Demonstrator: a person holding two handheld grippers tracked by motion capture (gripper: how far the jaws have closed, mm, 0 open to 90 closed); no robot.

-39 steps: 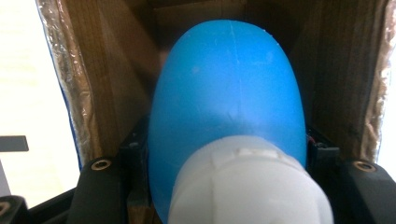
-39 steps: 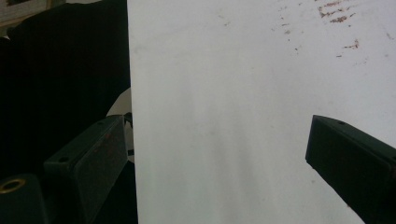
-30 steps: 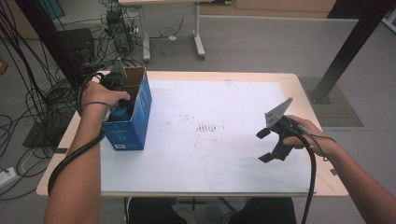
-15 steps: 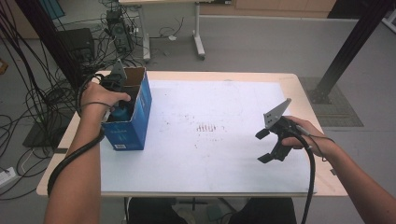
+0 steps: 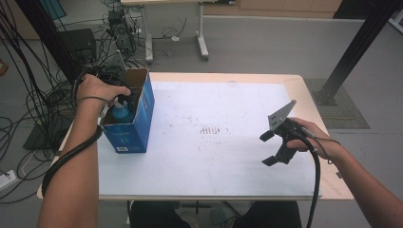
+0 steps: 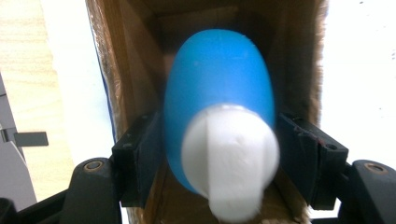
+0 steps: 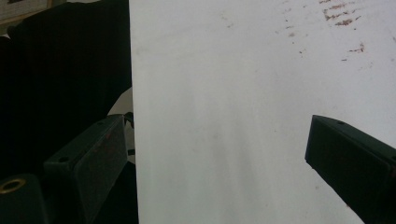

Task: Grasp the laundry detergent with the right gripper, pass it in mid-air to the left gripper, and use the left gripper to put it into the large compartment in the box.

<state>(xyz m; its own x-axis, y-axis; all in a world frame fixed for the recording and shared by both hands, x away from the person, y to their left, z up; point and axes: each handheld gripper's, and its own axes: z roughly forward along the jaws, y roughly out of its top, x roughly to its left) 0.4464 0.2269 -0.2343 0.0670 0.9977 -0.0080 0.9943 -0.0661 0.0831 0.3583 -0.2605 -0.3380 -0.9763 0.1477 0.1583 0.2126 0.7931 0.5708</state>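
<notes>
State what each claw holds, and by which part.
Left claw: grips the blue plastic bottle with white cap by its body's sides, inside the blue cardboard box. Right claw: open, holding nothing.

One open blue cardboard box (image 5: 134,124) stands on one white-topped table (image 5: 228,156), with one blue plastic bottle with a white cap (image 6: 219,126) inside it. Two black two-jaw grippers are present: the left gripper (image 6: 219,163) and the right gripper (image 5: 271,149).

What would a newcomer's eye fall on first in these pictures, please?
Probably the blue bottle with its white cap, standing inside the open blue cardboard box at the table's left edge, with the left tongs closed on it. Next, the right tongs, held wide open and empty above the white sheet near the table's right side.
</notes>
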